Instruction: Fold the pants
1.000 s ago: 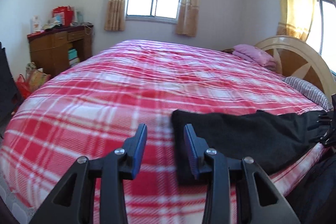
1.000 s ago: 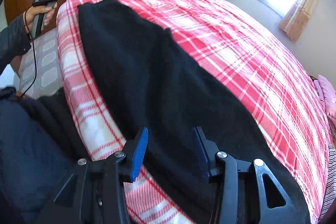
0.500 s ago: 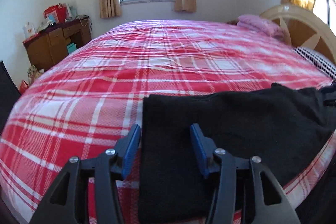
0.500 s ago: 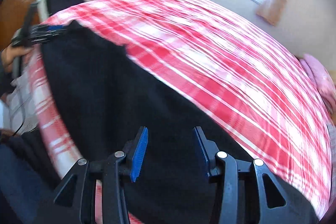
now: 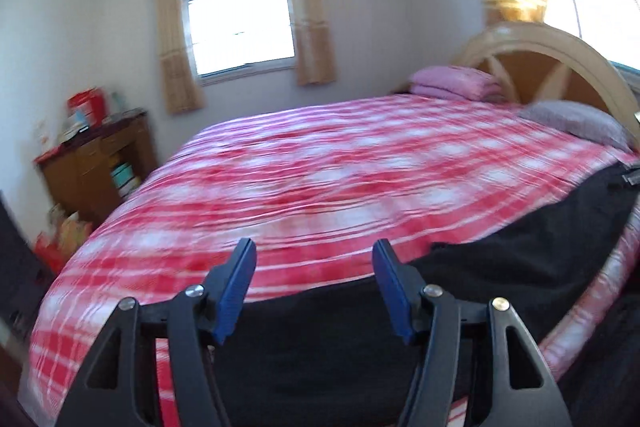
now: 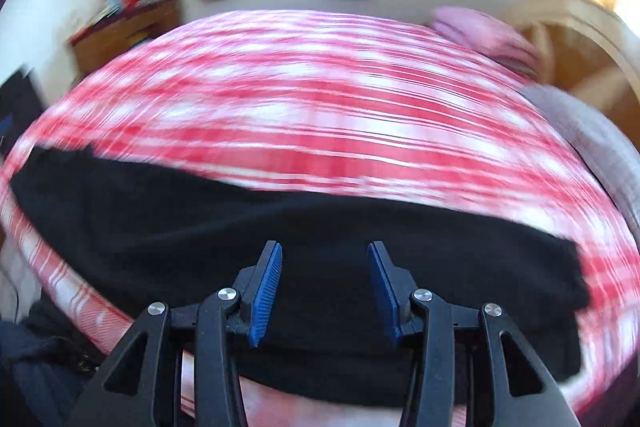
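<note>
Black pants point(image 6: 328, 227) lie flat along the near edge of the bed point(image 5: 340, 163), long axis running left-right across both views, parallel to that edge. Right hand-held gripper point(image 6: 325, 285) hovers over the pants' mid-length, jaws partly apart, nothing between the pads, cloth directly below and ahead. Left hand-held gripper point(image 5: 314, 287) sits at the pants' left end; its jaws have just been opening, stand wide, and grip nothing, with fabric beneath and trailing off to its right toward the headboard point(image 5: 560, 67). Frames are motion-blurred, so hem vs waistband is unclear. My read: pants look laid out, next fold not started. Left is nearer an end; bringing that end along the long axis toward the headboard looks like the natural move.
</note>
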Tool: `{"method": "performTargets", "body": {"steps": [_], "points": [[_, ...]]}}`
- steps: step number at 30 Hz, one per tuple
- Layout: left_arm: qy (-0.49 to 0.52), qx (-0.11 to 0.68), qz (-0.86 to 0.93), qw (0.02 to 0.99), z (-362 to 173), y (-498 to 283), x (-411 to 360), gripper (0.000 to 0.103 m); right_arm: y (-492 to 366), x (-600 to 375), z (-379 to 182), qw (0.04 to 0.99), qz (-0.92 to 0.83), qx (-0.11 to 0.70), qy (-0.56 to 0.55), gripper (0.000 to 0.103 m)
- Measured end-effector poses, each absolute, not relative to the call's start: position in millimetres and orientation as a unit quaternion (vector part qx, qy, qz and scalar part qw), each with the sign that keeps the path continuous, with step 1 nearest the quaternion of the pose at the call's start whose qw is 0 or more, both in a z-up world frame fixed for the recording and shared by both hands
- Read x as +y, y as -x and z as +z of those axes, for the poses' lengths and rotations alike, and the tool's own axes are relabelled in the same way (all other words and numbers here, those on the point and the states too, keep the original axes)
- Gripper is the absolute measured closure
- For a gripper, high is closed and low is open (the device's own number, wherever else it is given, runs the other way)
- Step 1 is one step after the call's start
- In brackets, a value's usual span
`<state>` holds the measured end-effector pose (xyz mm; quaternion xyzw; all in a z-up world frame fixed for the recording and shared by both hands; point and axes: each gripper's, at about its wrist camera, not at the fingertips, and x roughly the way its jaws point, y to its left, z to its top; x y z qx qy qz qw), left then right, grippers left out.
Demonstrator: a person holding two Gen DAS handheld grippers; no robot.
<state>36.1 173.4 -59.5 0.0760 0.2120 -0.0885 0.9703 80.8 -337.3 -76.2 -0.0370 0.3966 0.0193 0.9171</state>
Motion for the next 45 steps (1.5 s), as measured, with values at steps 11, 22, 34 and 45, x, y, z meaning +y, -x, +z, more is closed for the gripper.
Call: {"method": "performTargets", "body": {"steps": [11,22,34,45], "points": [[-0.155,0.274,-0.362,0.878,-86.3,-52.6,-67.0,0.040,-35.5,-446.7,-66.4,0.923,-0.085,0.365,-0.082,0.055],[-0.220,0.322,-0.461,0.797,-126.7,-29.4,-171.2,0.064,-33.9,-499.7,-72.2,0.914,-0.113,0.354,-0.162,0.055],[-0.204,0.342,-0.446,0.802,-135.5,-34.4,-175.0,0.083,-35.4,-506.8,-80.3,0.912,-0.104,0.347,-0.193,0.054],[-0.189,0.346,-0.448,0.803,-134.8,-39.9,-176.4,0.094,-38.8,-524.9,-84.6,0.905,-0.090,0.339,-0.239,0.055]]}}
